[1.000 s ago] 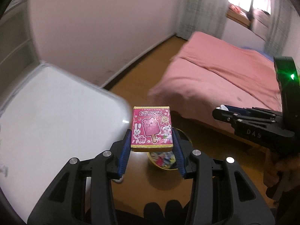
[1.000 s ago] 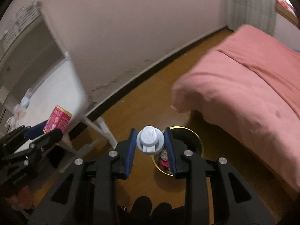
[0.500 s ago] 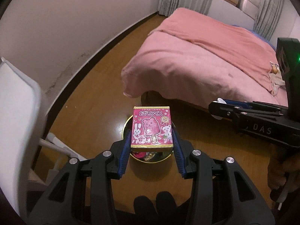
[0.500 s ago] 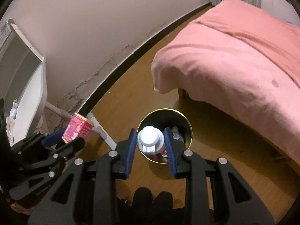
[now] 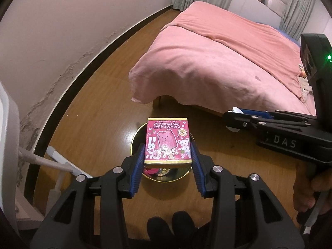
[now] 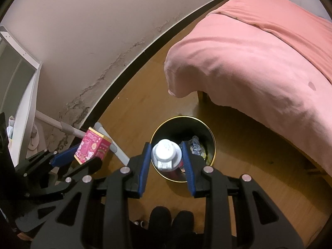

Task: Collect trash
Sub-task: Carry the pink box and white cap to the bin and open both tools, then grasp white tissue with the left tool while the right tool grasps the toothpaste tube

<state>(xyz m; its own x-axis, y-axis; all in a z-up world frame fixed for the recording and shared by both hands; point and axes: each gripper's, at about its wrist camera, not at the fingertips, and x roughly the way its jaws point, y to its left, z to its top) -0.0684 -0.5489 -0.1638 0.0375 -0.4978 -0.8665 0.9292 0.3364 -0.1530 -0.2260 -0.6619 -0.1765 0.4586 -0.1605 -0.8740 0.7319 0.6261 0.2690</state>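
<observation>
Trash filled both grippers: the left gripper [image 5: 167, 155] had its blue fingers [image 5: 138, 167] clamped on the sides of a pink box [image 5: 167, 140], held upright above the bin [image 5: 182, 173] on the wood floor. To its right, the right gripper [image 6: 166, 157] squeezed a white-capped bottle [image 6: 166, 150] over the same bin [image 6: 211, 137], near the pink bed [image 6: 259, 62].
</observation>
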